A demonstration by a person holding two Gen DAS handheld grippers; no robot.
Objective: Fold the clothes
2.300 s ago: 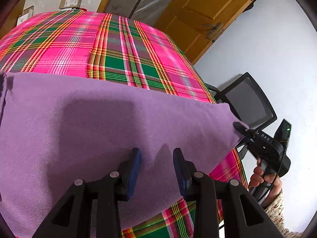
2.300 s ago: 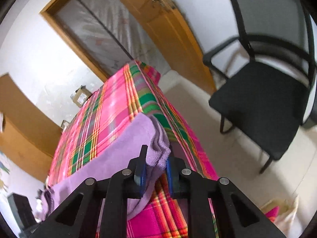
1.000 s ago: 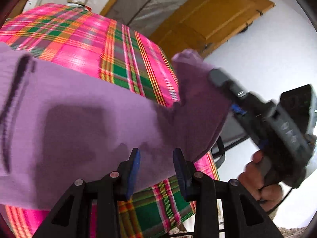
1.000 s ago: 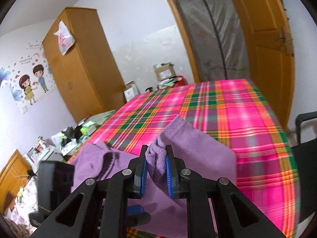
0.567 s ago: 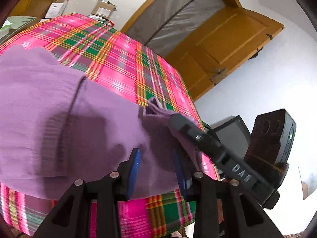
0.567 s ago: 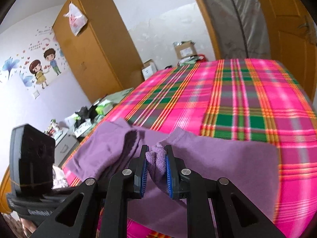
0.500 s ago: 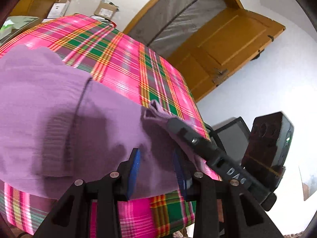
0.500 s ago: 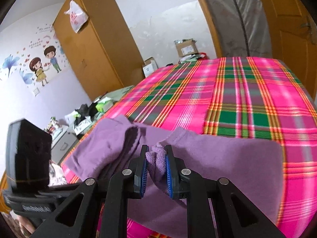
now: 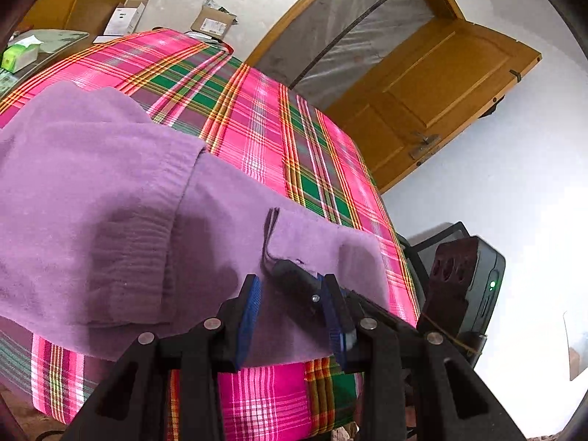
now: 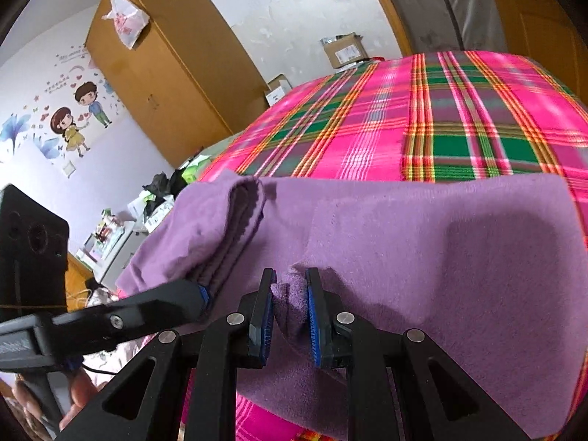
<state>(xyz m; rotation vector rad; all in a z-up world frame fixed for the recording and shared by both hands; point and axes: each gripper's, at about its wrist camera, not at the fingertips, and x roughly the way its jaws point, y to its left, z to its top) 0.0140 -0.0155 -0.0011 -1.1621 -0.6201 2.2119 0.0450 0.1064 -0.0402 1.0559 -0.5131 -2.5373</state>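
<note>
Right gripper [image 10: 289, 294] low, pinching purple garment [image 10: 441, 242].

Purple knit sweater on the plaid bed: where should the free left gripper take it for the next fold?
Judging by its pose, grip the purple knit sweater at the ribbed cuff edge of the folded-over sleeve. That edge is raised and free. Bring the left gripper in from the near bed edge, low.

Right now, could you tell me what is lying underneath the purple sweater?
The purple sweater lies on a pink and green plaid cloth, which shows beyond it and below its near edge. Whatever the cloth covers is hidden.
</note>
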